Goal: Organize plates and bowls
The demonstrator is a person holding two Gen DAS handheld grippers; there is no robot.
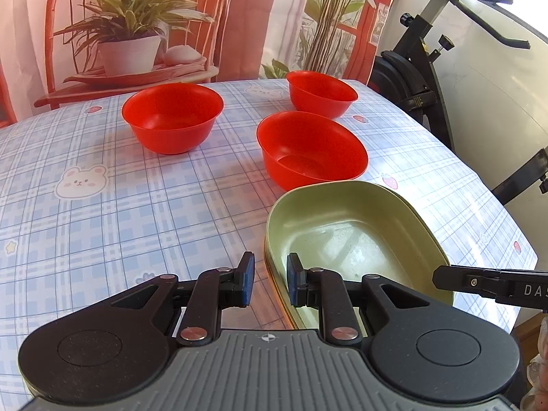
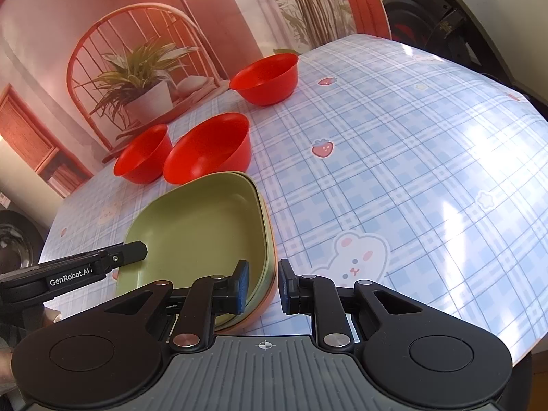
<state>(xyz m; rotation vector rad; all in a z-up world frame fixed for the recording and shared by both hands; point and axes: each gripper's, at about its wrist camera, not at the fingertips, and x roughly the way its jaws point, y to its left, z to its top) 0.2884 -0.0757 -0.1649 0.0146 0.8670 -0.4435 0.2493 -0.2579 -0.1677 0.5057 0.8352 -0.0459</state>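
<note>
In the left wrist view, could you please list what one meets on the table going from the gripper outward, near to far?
Left gripper → green dish → nearest red bowl → left red bowl → farthest red bowl.

Black linkage grippers, blue-padded fingers [image 1: 247, 279], grey ribbed housings (one lettered "GenRobot.AI").

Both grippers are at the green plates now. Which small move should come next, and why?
Probably draw both grippers back from the stacked green plates: the left gripper and right gripper straddle opposite rims with fingers apart, gripping nothing. The plates look stacked; three red bowls remain separate.
</note>
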